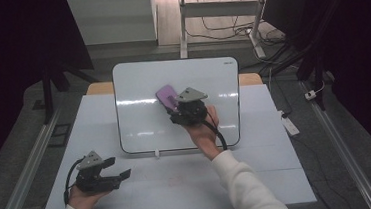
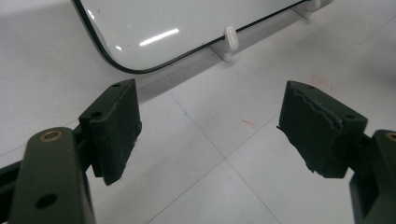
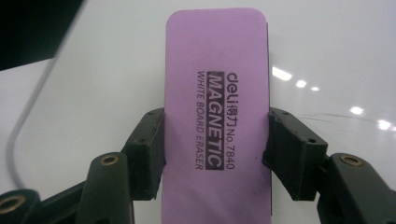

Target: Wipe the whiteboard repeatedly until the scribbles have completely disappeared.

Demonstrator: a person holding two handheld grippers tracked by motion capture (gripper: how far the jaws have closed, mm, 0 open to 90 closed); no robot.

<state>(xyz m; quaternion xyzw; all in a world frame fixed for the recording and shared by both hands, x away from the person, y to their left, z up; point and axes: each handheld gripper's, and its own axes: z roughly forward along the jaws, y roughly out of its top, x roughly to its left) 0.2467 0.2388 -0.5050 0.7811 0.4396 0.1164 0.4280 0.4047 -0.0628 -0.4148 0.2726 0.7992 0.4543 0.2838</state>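
Right gripper [image 1: 177, 105] jaws clamped purple rectangular magnetic eraser [image 3: 217, 112] against upper middle of white glossy whiteboard [image 1: 140, 123]. Best kept flat, pressure even. Left gripper [image 2: 210, 126] jaws wide, empty, near desk [image 1: 259, 174] front-left corner.

Purple eraser [image 3: 217, 116] showing black lettering; glossy white whiteboard [image 1: 140, 123] wearing a thin black border; pale grey bench [image 1: 190, 184]; black tongs [image 3: 217, 154].
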